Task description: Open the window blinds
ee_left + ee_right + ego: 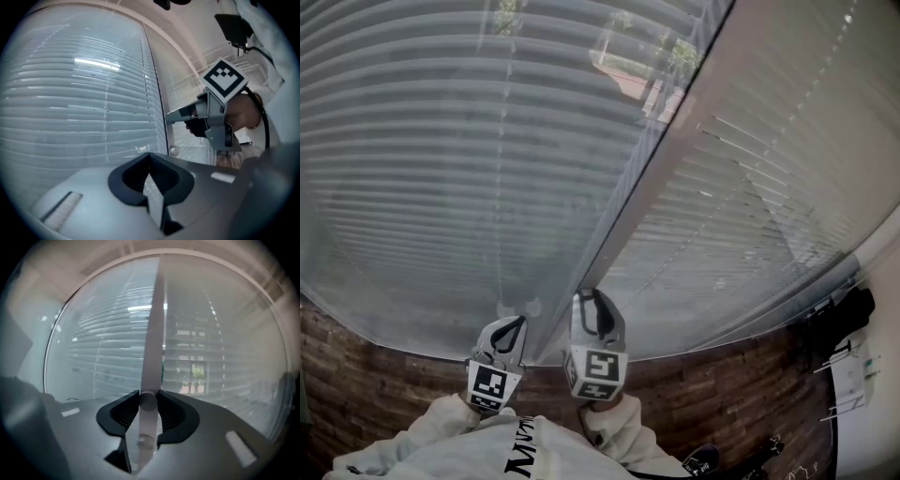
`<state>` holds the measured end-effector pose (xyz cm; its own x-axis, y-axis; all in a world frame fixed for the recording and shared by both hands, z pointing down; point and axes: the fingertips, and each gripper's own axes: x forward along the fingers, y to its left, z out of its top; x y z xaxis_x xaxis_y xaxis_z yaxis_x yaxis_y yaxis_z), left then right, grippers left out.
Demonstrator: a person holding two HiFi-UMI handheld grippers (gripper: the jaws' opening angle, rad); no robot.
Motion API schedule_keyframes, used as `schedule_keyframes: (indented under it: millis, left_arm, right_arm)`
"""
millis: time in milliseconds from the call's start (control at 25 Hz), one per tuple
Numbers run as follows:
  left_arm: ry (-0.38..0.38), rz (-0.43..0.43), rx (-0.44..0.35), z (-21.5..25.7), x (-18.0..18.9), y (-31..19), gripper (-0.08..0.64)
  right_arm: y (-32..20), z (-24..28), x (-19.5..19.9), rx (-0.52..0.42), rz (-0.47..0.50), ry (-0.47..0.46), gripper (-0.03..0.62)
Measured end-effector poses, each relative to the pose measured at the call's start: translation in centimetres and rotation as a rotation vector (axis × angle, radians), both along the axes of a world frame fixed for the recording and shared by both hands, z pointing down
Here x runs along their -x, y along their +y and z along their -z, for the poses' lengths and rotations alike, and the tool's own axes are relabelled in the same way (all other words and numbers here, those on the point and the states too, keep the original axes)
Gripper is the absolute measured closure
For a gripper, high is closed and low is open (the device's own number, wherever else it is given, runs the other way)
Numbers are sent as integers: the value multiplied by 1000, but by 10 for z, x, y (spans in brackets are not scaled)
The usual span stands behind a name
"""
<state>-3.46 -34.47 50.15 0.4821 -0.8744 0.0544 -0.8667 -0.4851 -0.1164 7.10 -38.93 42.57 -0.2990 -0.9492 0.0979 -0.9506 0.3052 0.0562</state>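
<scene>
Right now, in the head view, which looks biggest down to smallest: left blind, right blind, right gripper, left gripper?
1. Left blind
2. Right blind
3. Right gripper and left gripper: nearly alike; the right one looks slightly bigger, perhaps only because it's nearer the camera.

Pale grey slatted blinds [441, 141] — brown brick wall [722, 394] — black-and-white markers on right gripper [592, 296]

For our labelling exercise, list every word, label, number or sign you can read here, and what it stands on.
"MV": black letters on the white sweatshirt, cut off at the frame edge; rest unreadable.
Left marker cube and right marker cube: square patterns only, no text.
</scene>
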Motion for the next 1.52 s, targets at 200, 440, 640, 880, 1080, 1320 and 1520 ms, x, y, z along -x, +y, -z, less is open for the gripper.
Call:
schedule_keyframes:
  millis: [200,440,640,880,1080,1320,1520]
  left_arm:
    - [-5,-3,1,0,-1,0,560]
    - [-13,1,4,-1,2,1,560]
    - [-13,-2,0,0,1,4,560]
    - [-11,-2,0,1,2,5,560]
    - [-10,-3,3,0,1,8,560]
    - [-5,-7,4,-1,-1,8,560]
    - [-1,0,4,-1,0,8,560]
  right_arm:
    - [-3,-1,-11,118,2,-547,465]
    - [-6,-9,-23,269,20,-1229,465]
    - [-6,-11,-26,276,48,-1377,465]
    - [1,4,-27,176,87,-984,478]
    - [11,16,-10,72,178,-175,429]
    - [13,7,6,-96,157,656,414]
    - [14,-7,14,-262,91,1145,442]
